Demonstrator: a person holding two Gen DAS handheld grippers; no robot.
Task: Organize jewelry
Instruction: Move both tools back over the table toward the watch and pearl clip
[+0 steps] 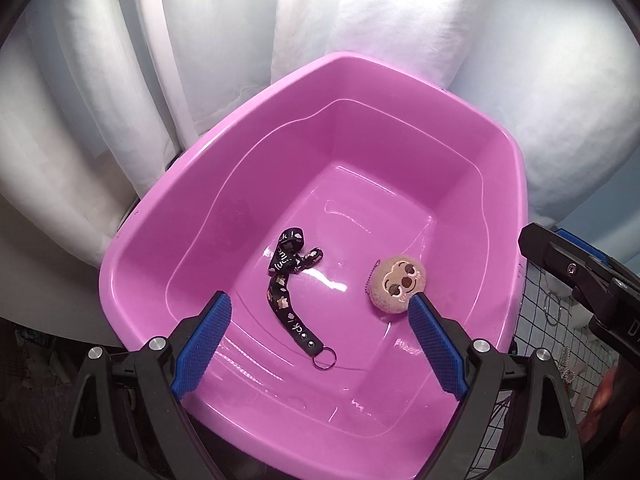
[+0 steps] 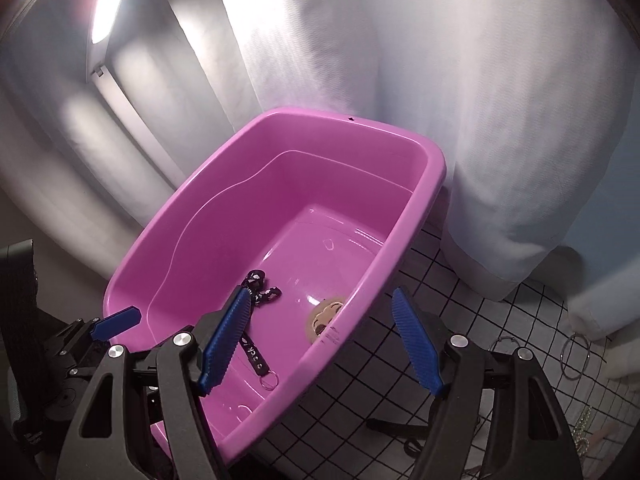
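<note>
The strap keyring (image 1: 294,292) and plush charm (image 1: 398,286) already lie in the pink tub (image 1: 168,216). Metal rings (image 2: 576,356) wait on the checked cloth (image 2: 400,368), right of it. Your left gripper (image 1: 318,312) and right gripper (image 2: 320,318) both have jaws wide, empty; swing right, descend straddling one ring.

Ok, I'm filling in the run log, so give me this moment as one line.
left gripper: open, empty, over pink tub | right gripper: open, empty, over tub rim | in tub: black strap keychain, plush charm | on grid cloth: metal rings
</note>
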